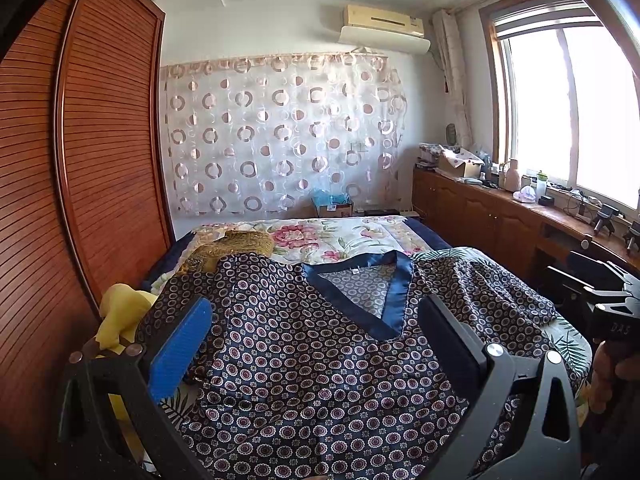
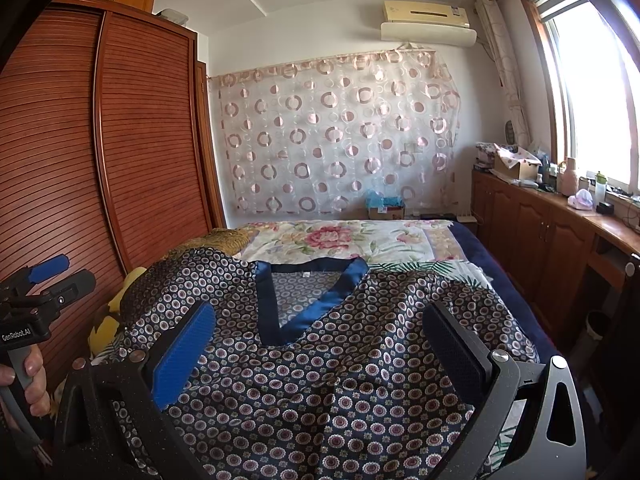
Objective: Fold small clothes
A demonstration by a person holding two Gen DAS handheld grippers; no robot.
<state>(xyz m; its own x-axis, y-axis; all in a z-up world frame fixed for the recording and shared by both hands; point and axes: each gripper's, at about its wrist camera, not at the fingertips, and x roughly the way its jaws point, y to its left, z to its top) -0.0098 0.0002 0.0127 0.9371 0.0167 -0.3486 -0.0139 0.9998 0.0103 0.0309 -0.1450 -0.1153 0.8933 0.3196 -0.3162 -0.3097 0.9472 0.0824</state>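
Left wrist view shows a dark patterned shirt (image 1: 312, 360) spread front up on the bed (image 1: 344, 236), its blue-trimmed V-neck (image 1: 360, 292) pointing toward the camera and the cloth rumpled at the sleeves. The left gripper (image 1: 316, 340) hangs over the shirt's chest with its jaws wide apart and nothing between them but the cloth below; whether the fingers touch the cloth cannot be told. In the right wrist view the right gripper (image 2: 320, 344) hangs over the same shirt (image 2: 320, 380) just below the collar (image 2: 304, 300), its jaws likewise wide apart and holding nothing. A yellow cloth (image 1: 120, 312) lies beside the shirt's left sleeve, near the brown slatted wardrobe (image 1: 80, 140). A flowered bedspread (image 2: 340, 240) covers the bed beyond the collar. A curtain with circles (image 2: 332, 140) hangs on the far wall, and a wooden cabinet (image 2: 532, 232) stands under the window (image 2: 592, 100).
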